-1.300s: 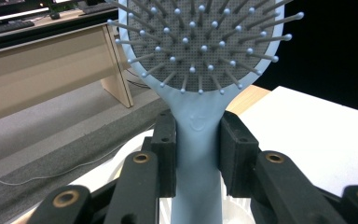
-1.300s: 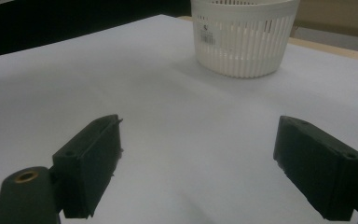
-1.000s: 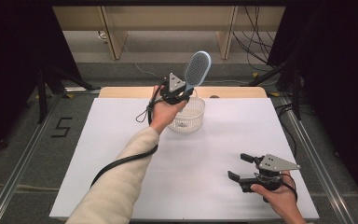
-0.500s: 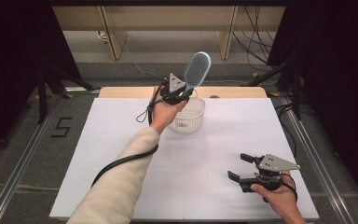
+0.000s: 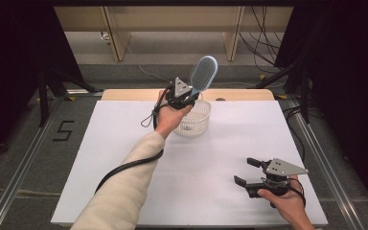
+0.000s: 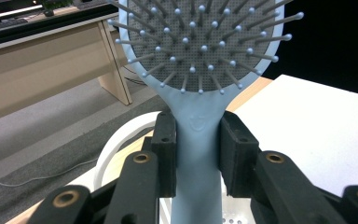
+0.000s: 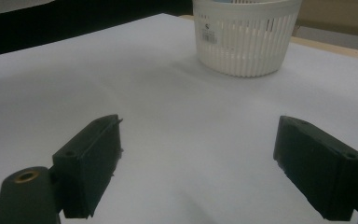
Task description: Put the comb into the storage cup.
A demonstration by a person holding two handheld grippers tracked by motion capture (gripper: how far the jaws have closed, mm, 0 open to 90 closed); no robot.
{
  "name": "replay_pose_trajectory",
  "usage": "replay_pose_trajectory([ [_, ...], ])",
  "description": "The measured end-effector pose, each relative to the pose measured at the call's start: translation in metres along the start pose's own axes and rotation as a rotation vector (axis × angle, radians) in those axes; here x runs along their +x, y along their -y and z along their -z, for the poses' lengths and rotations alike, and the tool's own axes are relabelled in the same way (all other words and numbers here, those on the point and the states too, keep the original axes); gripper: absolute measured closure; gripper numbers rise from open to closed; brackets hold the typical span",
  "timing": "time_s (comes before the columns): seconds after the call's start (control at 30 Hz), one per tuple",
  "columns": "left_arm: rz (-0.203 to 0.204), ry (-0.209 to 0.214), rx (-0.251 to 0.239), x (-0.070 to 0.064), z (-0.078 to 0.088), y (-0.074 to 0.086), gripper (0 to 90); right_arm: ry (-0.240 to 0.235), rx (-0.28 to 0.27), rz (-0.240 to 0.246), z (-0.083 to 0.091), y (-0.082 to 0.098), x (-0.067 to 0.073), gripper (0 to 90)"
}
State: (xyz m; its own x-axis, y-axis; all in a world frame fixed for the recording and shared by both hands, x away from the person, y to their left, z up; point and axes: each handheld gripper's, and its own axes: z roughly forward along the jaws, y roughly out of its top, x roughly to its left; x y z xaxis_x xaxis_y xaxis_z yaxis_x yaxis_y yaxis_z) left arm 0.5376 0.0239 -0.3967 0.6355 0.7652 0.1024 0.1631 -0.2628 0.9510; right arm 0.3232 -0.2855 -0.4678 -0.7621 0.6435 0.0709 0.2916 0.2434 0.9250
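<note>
One hairbrush (image 5: 202, 75) clenched by its handle in left claw (image 5: 188, 96) — long axis upright, head skyward, right claw (image 5: 248, 171) released

Pale blue hairbrush (image 6: 198, 135) with grey pad; white slatted basket (image 7: 244, 35).

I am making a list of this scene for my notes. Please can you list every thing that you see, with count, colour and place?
hairbrush: 1, light blue, held up over the basket, handle between the left jaws
basket: 1, white, far middle of the table
table: 1, white top
desk: 1, pale wood, on the floor behind the table
left gripper: 1, black, shut on the hairbrush handle
right gripper: 1, black, jaws open, near right of the table
</note>
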Motion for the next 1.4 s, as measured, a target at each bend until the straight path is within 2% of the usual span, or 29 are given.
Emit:
replay_pose_trajectory([
  [1.4,0.008,0.014,0.052,-0.001,-0.008,0.023,69.7,-0.001,0.004,0.002,-0.001,0.000,0.000,15.8],
])
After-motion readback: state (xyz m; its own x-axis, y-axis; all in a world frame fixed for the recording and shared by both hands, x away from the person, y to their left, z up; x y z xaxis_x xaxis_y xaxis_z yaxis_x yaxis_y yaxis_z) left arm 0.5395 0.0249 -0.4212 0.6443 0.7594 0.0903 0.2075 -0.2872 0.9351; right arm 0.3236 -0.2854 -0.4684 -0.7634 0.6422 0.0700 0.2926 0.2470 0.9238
